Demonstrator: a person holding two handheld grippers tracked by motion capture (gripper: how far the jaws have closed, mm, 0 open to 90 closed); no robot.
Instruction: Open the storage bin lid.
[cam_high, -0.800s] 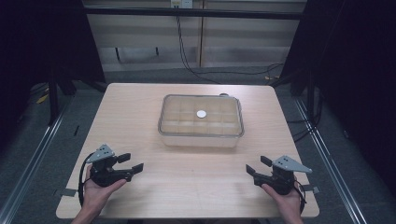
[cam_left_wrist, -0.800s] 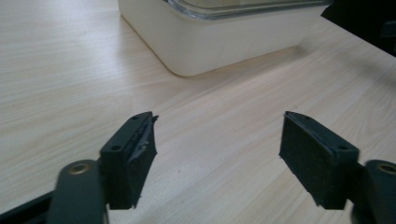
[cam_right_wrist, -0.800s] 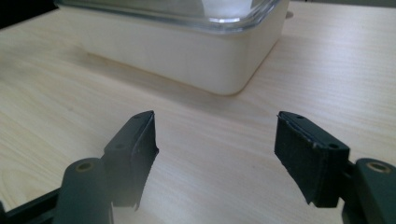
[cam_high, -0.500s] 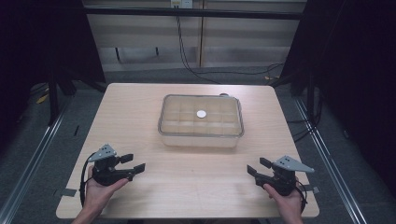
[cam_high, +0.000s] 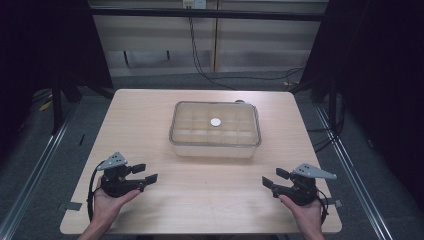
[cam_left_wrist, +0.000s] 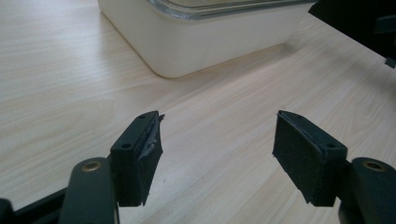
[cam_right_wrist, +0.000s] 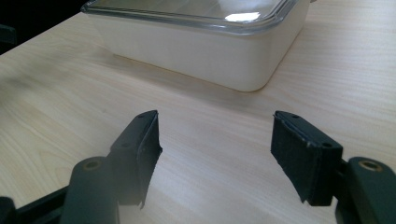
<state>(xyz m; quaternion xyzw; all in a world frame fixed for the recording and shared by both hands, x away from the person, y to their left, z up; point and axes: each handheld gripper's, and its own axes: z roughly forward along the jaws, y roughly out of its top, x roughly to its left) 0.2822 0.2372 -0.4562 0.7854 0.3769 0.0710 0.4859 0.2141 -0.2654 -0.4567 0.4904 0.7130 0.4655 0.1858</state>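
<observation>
Holding: my left hand-held gripper (cam_high: 146, 172) and right hand-held gripper (cam_high: 270, 179), both low over the table (cam_high: 150, 115)
Jaws: both wide, nothing between them
Box: lidded container (cam_high: 216, 129) mid-table, well apart from both, ahead between them

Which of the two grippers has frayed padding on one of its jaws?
The left gripper: in its own view the pad on the jaw at picture-left is torn and peeling at the tip. The right gripper shows smooth, intact pads. Both are open above the table.

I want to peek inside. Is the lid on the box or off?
On. The clear lid sits flat over the white box, its rim all round the top edge. Both tools are apart from it.
</observation>
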